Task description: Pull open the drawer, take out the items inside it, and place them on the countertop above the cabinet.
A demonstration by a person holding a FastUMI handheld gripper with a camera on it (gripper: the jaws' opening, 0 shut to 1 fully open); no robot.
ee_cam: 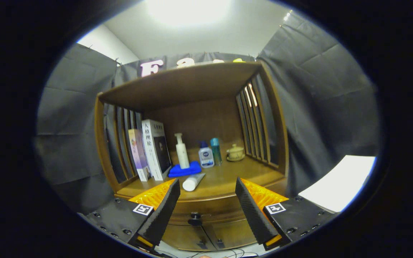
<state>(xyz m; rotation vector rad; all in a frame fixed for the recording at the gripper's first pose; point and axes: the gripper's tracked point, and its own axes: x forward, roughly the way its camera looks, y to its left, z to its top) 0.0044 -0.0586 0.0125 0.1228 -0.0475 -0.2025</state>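
A wooden cabinet stands ahead of me, with an open shelf bay over its countertop [228,181]. Below the countertop's front edge runs the drawer front [210,207], closed, with a dark knob [194,216] at its middle. My gripper [207,186] is open, with nothing between its fingers. The knob lies between the fingers, lower down and some way beyond them. A white tube [193,182] lies on the countertop near its front edge, just past the left finger. What is inside the drawer is hidden.
On the countertop stand two books [151,150], a white pump bottle [182,152] on a blue cloth [184,169], a small clear bottle [205,155], a teal can [216,150] and a lidded ceramic pot [235,153]. Slatted sides enclose the bay. Two lower doors [210,236] sit under the drawer.
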